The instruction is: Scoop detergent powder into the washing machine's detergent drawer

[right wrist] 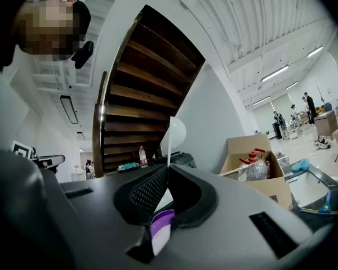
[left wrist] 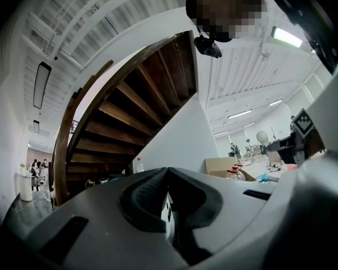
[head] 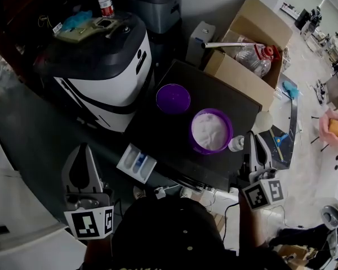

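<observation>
A purple tub (head: pixel 210 131) full of white powder stands open on the black machine top (head: pixel 214 97), with its purple lid (head: pixel 173 98) lying beside it. The white detergent drawer (head: pixel 137 163) with blue compartments is pulled out at the top's front left. My right gripper (head: pixel 254 135) (right wrist: pixel 168 170) is just right of the tub, pointing upward, shut on the thin handle of a white scoop (head: pixel 262 121) (right wrist: pixel 176 131) whose bowl stands above the jaws. My left gripper (head: pixel 81 147) (left wrist: pixel 168 171) is left of the drawer, pointing upward, shut and holding nothing.
A black-and-white machine (head: pixel 104 66) carrying a water bottle (head: pixel 105 0) stands at the back left. A cardboard box (head: pixel 253 49) holding a plastic jug sits behind the black top. A small white round thing (head: pixel 236 144) lies next to the tub. A person's hand (head: pixel 335 127) is at the right edge.
</observation>
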A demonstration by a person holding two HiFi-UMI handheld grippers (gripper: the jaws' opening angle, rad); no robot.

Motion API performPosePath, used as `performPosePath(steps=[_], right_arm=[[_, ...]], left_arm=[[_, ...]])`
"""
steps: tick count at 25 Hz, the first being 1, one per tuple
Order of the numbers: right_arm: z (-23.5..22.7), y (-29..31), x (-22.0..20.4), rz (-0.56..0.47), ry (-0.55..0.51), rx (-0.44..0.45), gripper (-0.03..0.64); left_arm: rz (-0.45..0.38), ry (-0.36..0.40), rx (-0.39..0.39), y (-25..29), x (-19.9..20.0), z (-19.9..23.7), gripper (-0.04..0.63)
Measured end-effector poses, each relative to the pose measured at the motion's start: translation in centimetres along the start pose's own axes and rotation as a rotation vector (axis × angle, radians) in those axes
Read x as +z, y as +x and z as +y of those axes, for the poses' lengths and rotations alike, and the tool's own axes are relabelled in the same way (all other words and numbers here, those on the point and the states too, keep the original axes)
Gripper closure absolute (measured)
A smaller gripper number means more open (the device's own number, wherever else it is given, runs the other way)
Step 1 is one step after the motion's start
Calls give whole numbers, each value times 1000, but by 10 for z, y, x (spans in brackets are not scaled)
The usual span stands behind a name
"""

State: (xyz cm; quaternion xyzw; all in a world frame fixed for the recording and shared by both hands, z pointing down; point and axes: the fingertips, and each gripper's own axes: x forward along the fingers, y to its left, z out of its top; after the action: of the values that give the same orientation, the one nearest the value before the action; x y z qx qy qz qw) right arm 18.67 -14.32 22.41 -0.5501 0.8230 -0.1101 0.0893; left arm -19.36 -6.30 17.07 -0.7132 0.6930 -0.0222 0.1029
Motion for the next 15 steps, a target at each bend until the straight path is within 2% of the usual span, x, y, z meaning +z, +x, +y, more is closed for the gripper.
performPosePath(steps=[15], right_arm=[[9,8,-2,9,-11,27,584]], left_arm=[[2,-7,-2,-3,-2,-2,580]])
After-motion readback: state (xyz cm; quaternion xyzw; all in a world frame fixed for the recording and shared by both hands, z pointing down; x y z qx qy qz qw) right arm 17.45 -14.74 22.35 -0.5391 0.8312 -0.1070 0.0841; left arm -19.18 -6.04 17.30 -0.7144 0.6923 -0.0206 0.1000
